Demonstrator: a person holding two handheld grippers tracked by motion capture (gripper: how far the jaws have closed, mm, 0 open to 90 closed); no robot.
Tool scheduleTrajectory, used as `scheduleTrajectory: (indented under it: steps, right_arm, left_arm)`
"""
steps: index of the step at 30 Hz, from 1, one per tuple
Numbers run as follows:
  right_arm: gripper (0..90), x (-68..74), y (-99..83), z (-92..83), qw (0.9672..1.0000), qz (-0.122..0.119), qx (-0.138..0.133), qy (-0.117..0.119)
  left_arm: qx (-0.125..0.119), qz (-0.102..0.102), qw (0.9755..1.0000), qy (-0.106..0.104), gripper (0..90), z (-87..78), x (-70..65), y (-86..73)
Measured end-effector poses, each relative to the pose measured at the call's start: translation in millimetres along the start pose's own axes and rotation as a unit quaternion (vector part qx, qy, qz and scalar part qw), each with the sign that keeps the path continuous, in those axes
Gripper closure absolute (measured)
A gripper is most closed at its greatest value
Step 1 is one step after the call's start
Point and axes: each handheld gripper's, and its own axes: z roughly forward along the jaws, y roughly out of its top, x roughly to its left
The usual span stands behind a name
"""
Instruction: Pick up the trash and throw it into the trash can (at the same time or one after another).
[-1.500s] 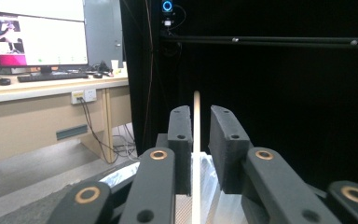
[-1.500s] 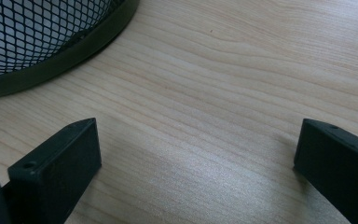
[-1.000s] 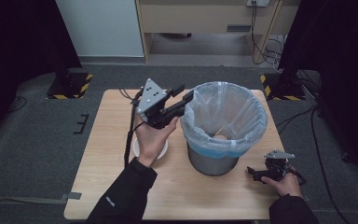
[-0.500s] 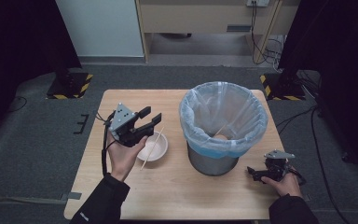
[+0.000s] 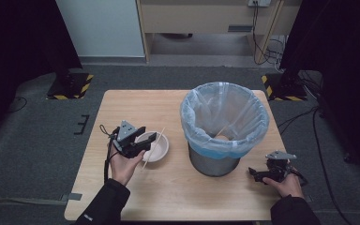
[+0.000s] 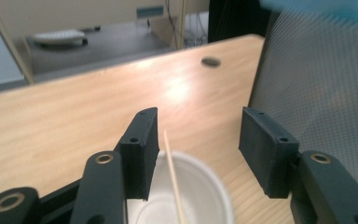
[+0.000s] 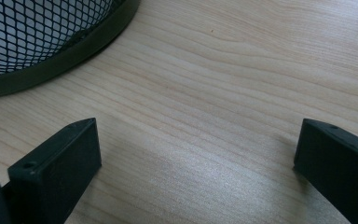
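From the high view, the left tool [image 5: 145, 140] hangs with jaws apart over the near-left rim of a white bowl [image 5: 158, 146] on the tabletop [image 5: 168, 108]; a thin wooden stick [image 5: 153, 149] leans across the bowl. Beside it stands a mesh bin [image 5: 214, 160] with a blue liner [image 5: 225, 117], its contents unclear.

In the left gripper view the bowl is cut off below.

In the right gripper view the right tool [image 7: 196, 158] rests open beside the bin's base.

High view overlooks the table [image 5: 168, 108]; both gripper views skim it closely beside the bin [image 5: 214, 161].
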Motion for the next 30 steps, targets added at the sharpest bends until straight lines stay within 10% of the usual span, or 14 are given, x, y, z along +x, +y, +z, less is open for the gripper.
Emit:
scheduleTrajectory:
  steps: [12,30]
  right_arm:
    - [0.8,0.3,0.0,-0.1,1.0,0.0,0.001,0.001]
    - [0.8,0.3,0.0,-0.1,1.0,-0.001,0.001,0.002]
  left_arm:
    - [0.076,-0.019,0.9968,0.011,50.1,24.6,14.5,-36.9]
    - [0.146,0.0,0.9893,0.006,64.0,40.2,8.4,-49.8]
